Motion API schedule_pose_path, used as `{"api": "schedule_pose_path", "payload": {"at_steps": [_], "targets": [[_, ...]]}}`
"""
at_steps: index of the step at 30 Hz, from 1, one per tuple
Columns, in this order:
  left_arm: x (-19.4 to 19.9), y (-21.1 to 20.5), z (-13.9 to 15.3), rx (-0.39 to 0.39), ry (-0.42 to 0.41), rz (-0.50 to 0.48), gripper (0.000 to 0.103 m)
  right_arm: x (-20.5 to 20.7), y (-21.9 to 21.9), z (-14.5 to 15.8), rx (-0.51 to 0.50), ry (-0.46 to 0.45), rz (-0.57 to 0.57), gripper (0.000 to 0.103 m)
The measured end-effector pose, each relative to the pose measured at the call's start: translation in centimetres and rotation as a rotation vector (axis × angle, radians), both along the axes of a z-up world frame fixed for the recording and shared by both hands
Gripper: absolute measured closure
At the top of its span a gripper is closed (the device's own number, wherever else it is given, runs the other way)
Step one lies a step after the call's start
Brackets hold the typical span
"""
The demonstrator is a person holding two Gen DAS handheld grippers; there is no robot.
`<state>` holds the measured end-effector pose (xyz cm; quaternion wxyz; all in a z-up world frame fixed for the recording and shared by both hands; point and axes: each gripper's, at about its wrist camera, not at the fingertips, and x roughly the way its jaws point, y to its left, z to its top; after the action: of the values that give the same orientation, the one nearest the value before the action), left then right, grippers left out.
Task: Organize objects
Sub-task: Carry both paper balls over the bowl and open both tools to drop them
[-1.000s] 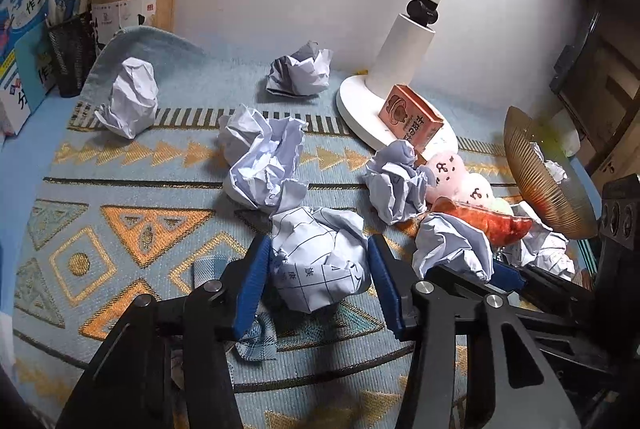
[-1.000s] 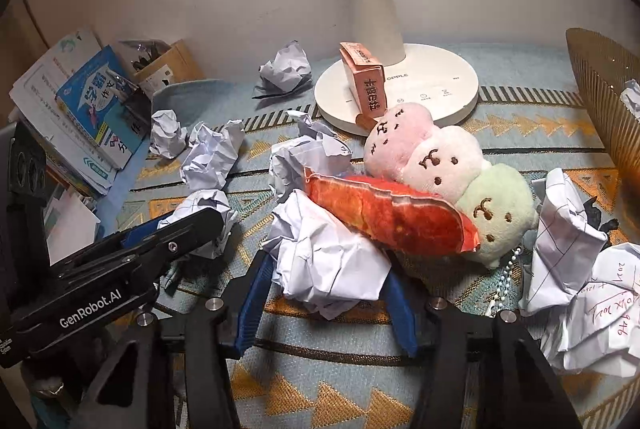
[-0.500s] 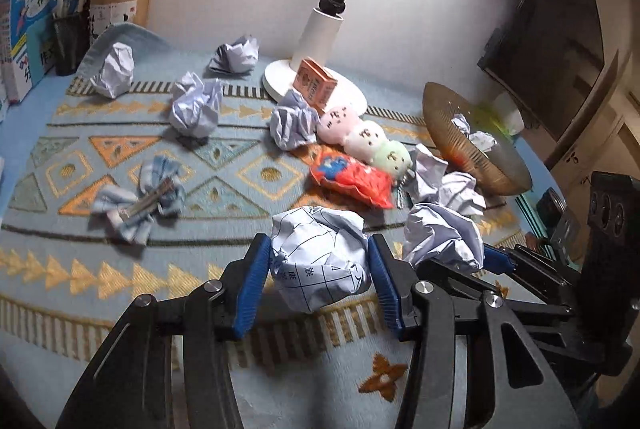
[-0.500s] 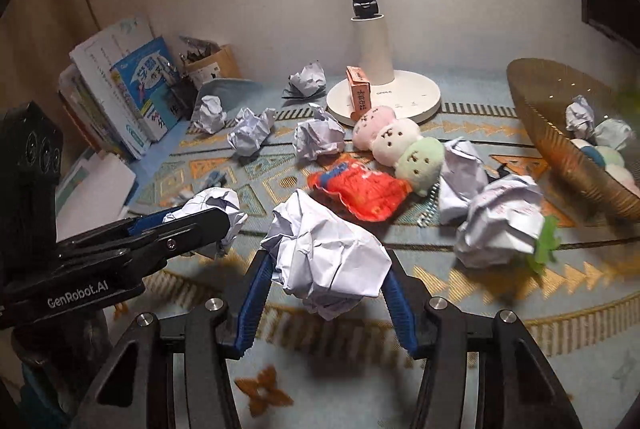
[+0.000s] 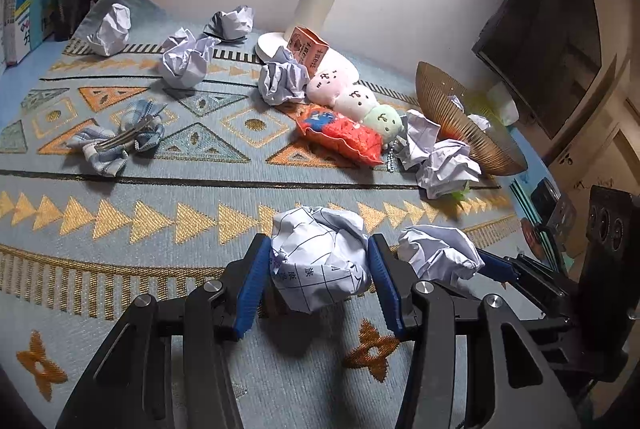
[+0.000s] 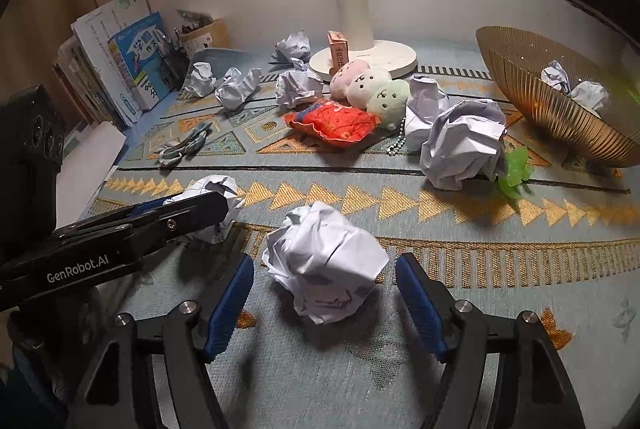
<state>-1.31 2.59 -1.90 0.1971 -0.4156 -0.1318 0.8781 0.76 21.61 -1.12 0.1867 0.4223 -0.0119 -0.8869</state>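
My left gripper (image 5: 318, 261) is shut on a crumpled paper ball with printed grid lines (image 5: 320, 269), held just above the patterned mat (image 5: 160, 213). In the right wrist view the same ball (image 6: 218, 189) shows at the tip of that gripper. My right gripper (image 6: 324, 289) is opening. A plain white crumpled paper ball (image 6: 324, 261) sits on the mat between its blue pads (image 6: 230, 305), with a gap on both sides. The two grippers are side by side near the mat's front edge.
A gold ribbed bowl (image 6: 560, 109) at the right holds paper balls. Further back lie several loose paper balls, a plush toy (image 6: 372, 89), a red packet (image 6: 336, 121), a lamp base (image 6: 380, 59) with a small carton (image 6: 338, 51), a checked cloth (image 5: 120, 137) and books (image 6: 120, 57).
Both grippers have drawn back from the clutter toward the mat's front edge, each with its paper ball. The right jaws have spread and no longer press on their ball.
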Motion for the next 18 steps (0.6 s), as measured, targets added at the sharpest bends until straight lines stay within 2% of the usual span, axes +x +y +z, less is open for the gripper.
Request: {"api": "schedule_pose_path", "payload": {"at_steps": [7,8,9,14,18], "targets": [[0.0,-0.2,-0.1,0.025,-0.004,-0.007,0.056,-0.3,-0.4,-0.1,0.019,0.004,-0.019,0.032],[0.0,-0.1,-0.1,0.024,-0.004,-0.007,0.056,0.0,-0.3,0.1,0.029,0.029,-0.036,0.036],[0.0,-0.1,-0.1,0.022,-0.003,-0.007,0.056,0.2,-0.4,0.3,0.03,0.047,-0.035,0.048],[0.2,0.4,0.1,-0.011,0.007,0.001,0.056,0.7,-0.5,0.7,0.033,0.081,-0.025,0.048],[0.6,2.0,1.4,-0.052,0.042,-0.028,0.056,0.6,1.1,1.6,-0.041,0.071,-0.041,0.048]]}}
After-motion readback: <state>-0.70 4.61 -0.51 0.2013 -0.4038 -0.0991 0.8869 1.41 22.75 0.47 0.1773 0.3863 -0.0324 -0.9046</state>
